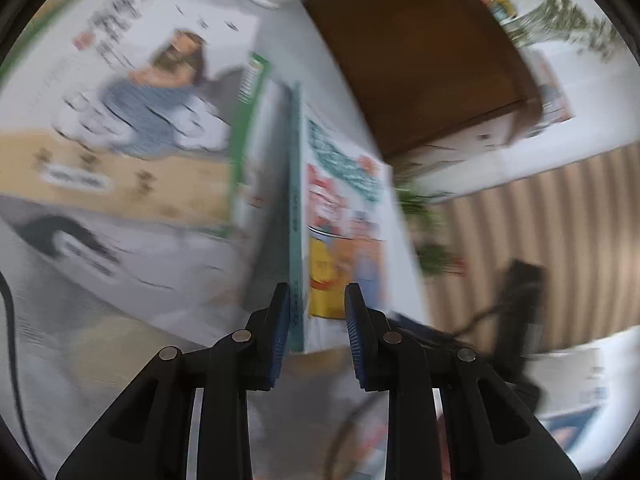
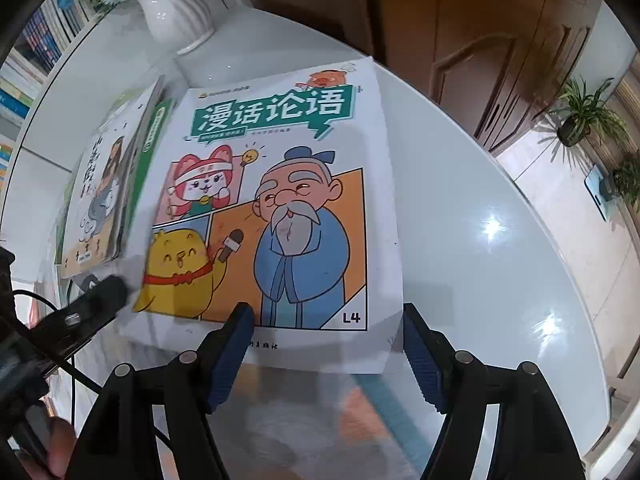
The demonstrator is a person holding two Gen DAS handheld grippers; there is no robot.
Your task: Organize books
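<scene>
A comic book [image 2: 280, 208] with a bearded man in blue on its cover lies on the white round table [image 2: 480, 208]. My right gripper [image 2: 326, 316] hovers open over its near edge, one finger above the cover and the other by the right edge. In the blurred left wrist view my left gripper [image 1: 316, 292] is shut on the same comic book [image 1: 344, 220] at its near corner, one pad against the teal spine and one on the cover. The left gripper [image 2: 114, 288] also shows at the book's lower-left corner. A second book [image 2: 100, 200] rests on a green one [image 2: 154, 148] to the left.
A white vase [image 2: 176, 12] stands at the table's far side, behind the books. Brown wooden doors [image 2: 480, 48] and potted plants [image 2: 588, 112] lie beyond the table on the right. Full bookshelves [image 2: 32, 60] are at far left. A hand [image 2: 56, 448] and cable show bottom left.
</scene>
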